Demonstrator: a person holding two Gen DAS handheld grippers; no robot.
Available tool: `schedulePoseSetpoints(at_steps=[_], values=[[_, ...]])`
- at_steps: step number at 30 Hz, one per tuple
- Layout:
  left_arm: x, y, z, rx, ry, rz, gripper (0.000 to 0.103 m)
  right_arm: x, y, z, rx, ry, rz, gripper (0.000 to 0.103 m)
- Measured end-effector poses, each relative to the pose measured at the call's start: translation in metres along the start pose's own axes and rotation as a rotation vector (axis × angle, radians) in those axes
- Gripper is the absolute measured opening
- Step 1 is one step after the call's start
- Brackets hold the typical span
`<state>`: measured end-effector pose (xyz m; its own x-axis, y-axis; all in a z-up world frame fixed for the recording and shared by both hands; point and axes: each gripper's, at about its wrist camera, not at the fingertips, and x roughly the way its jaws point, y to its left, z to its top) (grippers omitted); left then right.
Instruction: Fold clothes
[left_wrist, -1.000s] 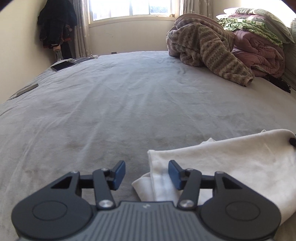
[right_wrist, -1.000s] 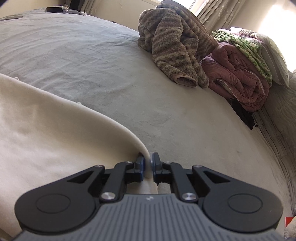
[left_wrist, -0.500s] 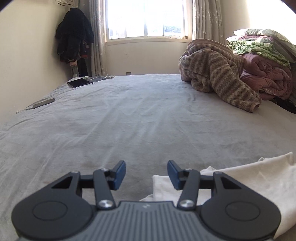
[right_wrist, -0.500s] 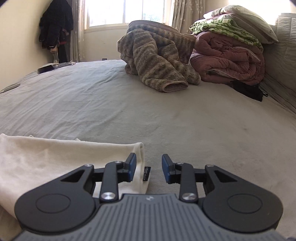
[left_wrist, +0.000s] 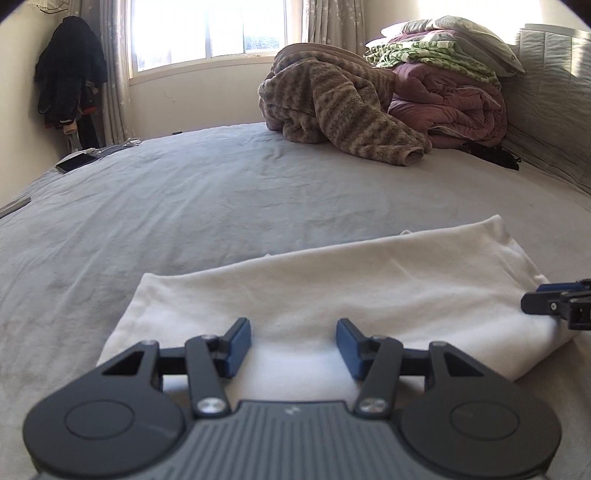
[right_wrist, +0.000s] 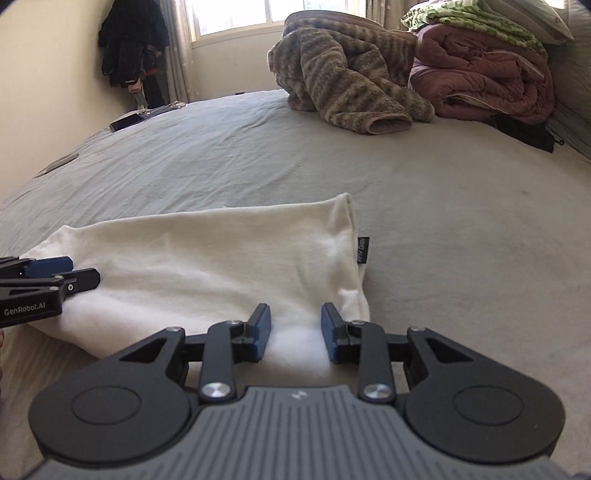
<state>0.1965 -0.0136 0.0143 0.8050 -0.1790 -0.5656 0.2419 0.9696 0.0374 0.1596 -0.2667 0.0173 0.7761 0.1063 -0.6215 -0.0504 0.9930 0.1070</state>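
A cream-white garment (left_wrist: 369, 280) lies folded into a long band on the grey bed (left_wrist: 221, 192). My left gripper (left_wrist: 293, 332) hovers over its near edge toward the left end, the jaws open and widening slightly, only cloth below them. My right gripper (right_wrist: 295, 321) is open over the near edge at the garment's (right_wrist: 207, 254) right end, nothing pinched between its blue pads. A black label (right_wrist: 364, 251) sticks out of that end. Each view catches the other gripper: the right gripper (left_wrist: 533, 297) at the right edge, the left gripper (right_wrist: 79, 271) at the left edge.
A brown striped fleece (left_wrist: 343, 110) and a pile of pink and green quilts (left_wrist: 454, 103) sit at the bed's far right by a padded headboard (left_wrist: 554, 92). A dark tablet (left_wrist: 75, 162) lies at the far left edge. Dark coats (left_wrist: 70, 74) hang in the corner.
My right gripper let go of the garment's edge, opened and rolled level. My left gripper moved right, from beside the garment's left corner to over it. The garment now lies flat, folded over.
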Motion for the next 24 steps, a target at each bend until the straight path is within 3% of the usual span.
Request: schedulePoseSetpoints(at_steps=[5, 9, 10, 11, 14, 16, 19, 21, 24], values=[[-0.007, 0.009, 0.003, -0.049, 0.015, 0.007, 0.054, -0.008, 0.001, -0.005, 0.008, 0.016, -0.038, 0.031], [-0.035, 0.038, 0.012, -0.047, 0.018, 0.070, 0.054, -0.018, -0.011, 0.010, -0.040, 0.067, 0.032, 0.032], [-0.042, 0.048, 0.014, -0.060, 0.018, 0.087, 0.055, -0.020, -0.016, 0.014, -0.044, 0.058, 0.024, 0.040], [-0.047, 0.061, 0.014, -0.106, 0.024, 0.090, 0.055, -0.021, -0.020, 0.017, -0.048, 0.050, 0.016, 0.045], [-0.057, 0.099, 0.011, -0.257, 0.047, 0.098, 0.062, -0.018, -0.036, 0.022, 0.004, 0.041, 0.048, 0.045], [-0.049, 0.117, 0.008, -0.344, 0.067, 0.086, 0.069, -0.014, -0.043, 0.019, 0.059, 0.053, 0.107, 0.045], [-0.025, 0.140, 0.010, -0.471, 0.087, 0.028, 0.069, -0.013, -0.045, 0.013, 0.069, 0.032, 0.140, 0.045], [-0.006, 0.145, 0.015, -0.501, 0.102, 0.000, 0.069, -0.013, -0.044, 0.015, 0.055, 0.020, 0.142, 0.045], [0.019, 0.141, 0.029, -0.481, 0.126, 0.002, 0.069, -0.005, -0.042, 0.017, 0.039, 0.031, 0.147, 0.036]])
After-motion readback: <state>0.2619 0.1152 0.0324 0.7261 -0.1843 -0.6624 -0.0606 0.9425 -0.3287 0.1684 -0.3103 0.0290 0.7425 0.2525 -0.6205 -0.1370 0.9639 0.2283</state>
